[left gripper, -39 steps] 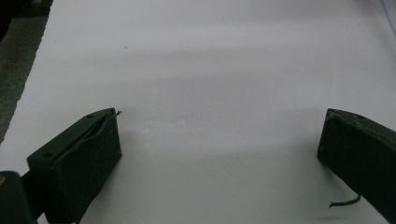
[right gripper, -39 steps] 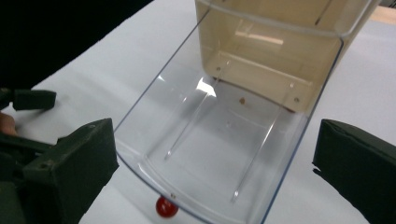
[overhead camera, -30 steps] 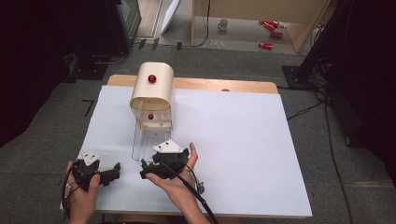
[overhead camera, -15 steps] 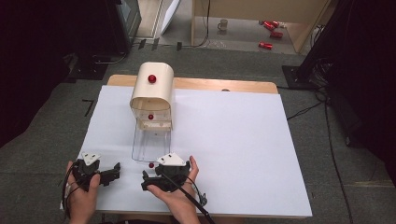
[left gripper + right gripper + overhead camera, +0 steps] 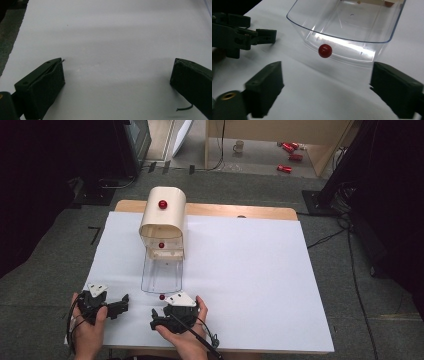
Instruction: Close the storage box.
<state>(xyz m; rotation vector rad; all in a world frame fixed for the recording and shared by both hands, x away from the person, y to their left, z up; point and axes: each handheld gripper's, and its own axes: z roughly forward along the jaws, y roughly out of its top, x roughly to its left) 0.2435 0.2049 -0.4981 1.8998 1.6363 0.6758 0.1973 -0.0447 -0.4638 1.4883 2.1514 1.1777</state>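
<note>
**Clear plastic drawer stands out; right gripper backs away from its knob**

White paper covers the surface (image 5: 250, 285), and at its near left edge the left gripper (image 5: 117, 70) rests in the person's hand, in the same place as a second ago. Its fingers stand wide apart with only bare paper between them. It plays no part in the work at this point.

To its right, the clear drawer (image 5: 161, 275) lies pulled out of the cream cabinet (image 5: 162, 217) toward the person. Its front edge is well forward of the cabinet's mouth, and its small red knob (image 5: 325, 50) sits on the middle of the front wall. The drawer reaches as far out as it did a second ago, so it has not slid since. Another red knob tops the cabinet.

The right gripper (image 5: 325, 72) is what has changed. A second ago it was up against the drawer's front. Now it sits nearer the person and lower, just short of the knob. Its fingers have just been closing a little but remain well apart. Nothing is between them, and the knob lies ahead of them and clear of both pads.

Judging from this, the pull on the drawer looks finished and the knob is free. The drawer is open and its tray appears empty, though part of it is hard to read through the glare. The likely next step is to put something in it or push it back, but the pictures do not settle which.
</note>
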